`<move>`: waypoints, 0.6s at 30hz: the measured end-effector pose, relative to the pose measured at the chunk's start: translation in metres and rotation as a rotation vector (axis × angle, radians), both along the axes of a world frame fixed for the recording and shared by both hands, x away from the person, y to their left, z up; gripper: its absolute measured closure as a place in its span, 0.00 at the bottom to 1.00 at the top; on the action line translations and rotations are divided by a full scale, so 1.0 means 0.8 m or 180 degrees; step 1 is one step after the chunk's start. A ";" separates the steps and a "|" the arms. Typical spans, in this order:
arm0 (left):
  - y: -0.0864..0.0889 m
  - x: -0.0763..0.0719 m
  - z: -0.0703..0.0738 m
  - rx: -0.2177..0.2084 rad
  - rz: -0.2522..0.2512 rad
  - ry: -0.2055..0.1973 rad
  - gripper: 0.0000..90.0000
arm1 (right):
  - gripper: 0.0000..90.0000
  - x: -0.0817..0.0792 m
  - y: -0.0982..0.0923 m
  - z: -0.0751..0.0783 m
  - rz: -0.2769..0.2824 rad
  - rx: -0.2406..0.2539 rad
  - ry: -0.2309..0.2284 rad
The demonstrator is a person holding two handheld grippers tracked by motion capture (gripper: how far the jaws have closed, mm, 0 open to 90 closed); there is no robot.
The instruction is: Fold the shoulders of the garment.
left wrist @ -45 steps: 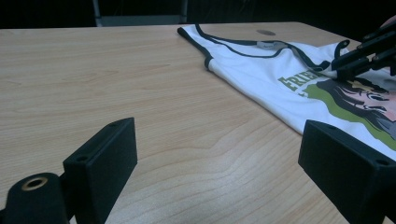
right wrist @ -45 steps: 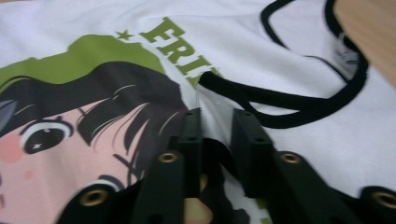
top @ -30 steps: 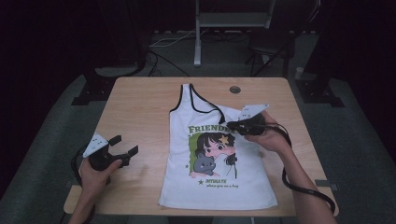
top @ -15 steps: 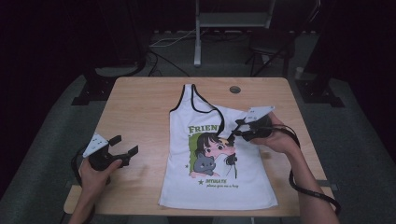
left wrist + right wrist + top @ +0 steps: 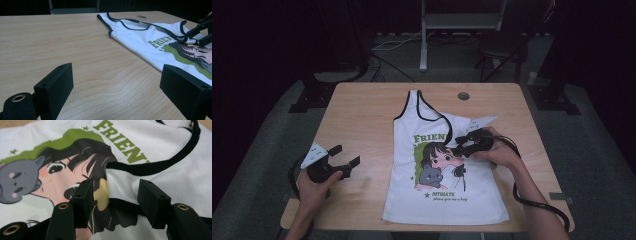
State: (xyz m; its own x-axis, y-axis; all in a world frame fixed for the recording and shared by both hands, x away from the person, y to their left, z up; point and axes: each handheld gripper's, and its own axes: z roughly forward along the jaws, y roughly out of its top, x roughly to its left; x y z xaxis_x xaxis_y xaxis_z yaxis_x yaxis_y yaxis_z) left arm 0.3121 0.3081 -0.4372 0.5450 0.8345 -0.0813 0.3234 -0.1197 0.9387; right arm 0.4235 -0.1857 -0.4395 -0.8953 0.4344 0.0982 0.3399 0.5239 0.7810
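Tank top lying lengthwise, neck at the far edge

The tank top (image 5: 442,170) sits mid-table (image 5: 362,115), hem toward me. My right gripper (image 5: 460,145) just opened, folded strap (image 5: 150,167) loose between the jaws; left gripper (image 5: 343,161) wide, empty.

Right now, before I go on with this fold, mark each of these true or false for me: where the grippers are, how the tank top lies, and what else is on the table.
1. The right gripper is over the printed front of the tank top. True.
2. The left gripper has hold of the top's hem. False: it is over bare table, apart from the cloth, jaws open.
3. The folded strap lies across the green lettering. True.
4. The right gripper's jaws are clamped shut on the strap. False: they have just been opening, and the folded cloth lies between them unpinched.
5. The tank top hangs off the table's far edge. False: it lies flat on the table.
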 end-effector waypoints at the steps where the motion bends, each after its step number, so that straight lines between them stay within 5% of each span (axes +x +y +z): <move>1: 0.000 0.000 0.000 -0.0004 0.0000 0.0003 0.13 | 0.51 0.000 -0.002 0.002 -0.0029 0.0081 0.0010; 6: 0.000 0.000 0.000 -0.0017 0.0007 -0.0001 0.13 | 0.48 0.001 -0.003 -0.003 -0.0065 0.0015 0.0024; 11: 0.001 0.001 0.000 -0.0011 0.0008 0.0018 0.13 | 0.43 -0.004 -0.009 0.011 -0.0262 0.0383 -0.0102; 18: 0.001 0.001 0.000 -0.0026 0.0022 0.0022 0.13 | 0.31 -0.017 -0.023 0.012 -0.0681 0.0644 -0.0105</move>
